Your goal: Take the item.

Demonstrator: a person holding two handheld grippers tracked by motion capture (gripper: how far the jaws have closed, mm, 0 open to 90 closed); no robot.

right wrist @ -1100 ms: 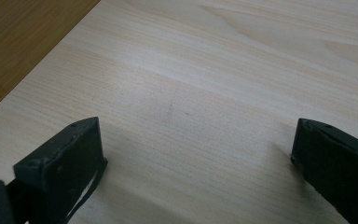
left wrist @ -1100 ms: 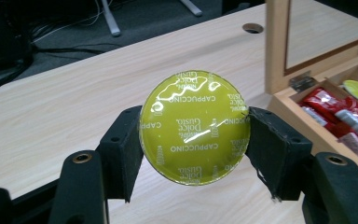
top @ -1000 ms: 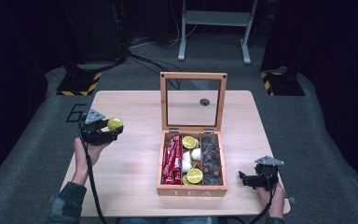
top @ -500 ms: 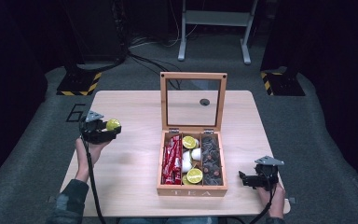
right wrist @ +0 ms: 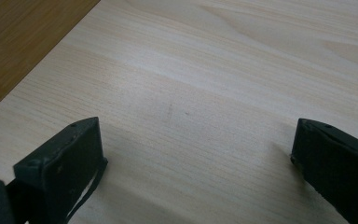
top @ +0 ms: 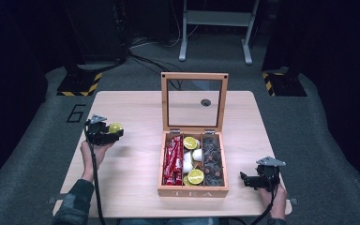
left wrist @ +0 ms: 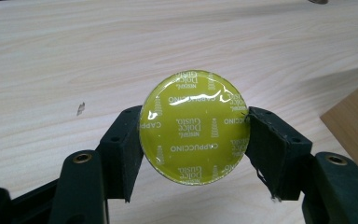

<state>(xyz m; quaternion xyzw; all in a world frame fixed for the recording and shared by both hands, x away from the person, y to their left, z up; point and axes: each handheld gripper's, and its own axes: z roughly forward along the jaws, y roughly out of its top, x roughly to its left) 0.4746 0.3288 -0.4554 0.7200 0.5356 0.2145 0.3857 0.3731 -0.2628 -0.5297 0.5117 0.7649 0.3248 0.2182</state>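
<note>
Yellow-green coffee capsule (left wrist: 195, 127) sits pinched in the left gripper (top: 104, 132); right gripper (top: 258, 179) jaws spread wide.

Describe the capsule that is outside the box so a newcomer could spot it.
Left of the open wooden tea box, over bare table, the left hand-held gripper clamps a yellow-green capsule. Unlike the capsules in the box, it sits between jaws, its foil reading Cappuccino.

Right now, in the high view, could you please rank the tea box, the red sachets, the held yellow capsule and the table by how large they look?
Largest to smallest:
1. Table
2. Tea box, lid open
3. Red sachets
4. Yellow capsule in the left gripper

The capsule looks alike in size to the yellow ones in the box.
</note>
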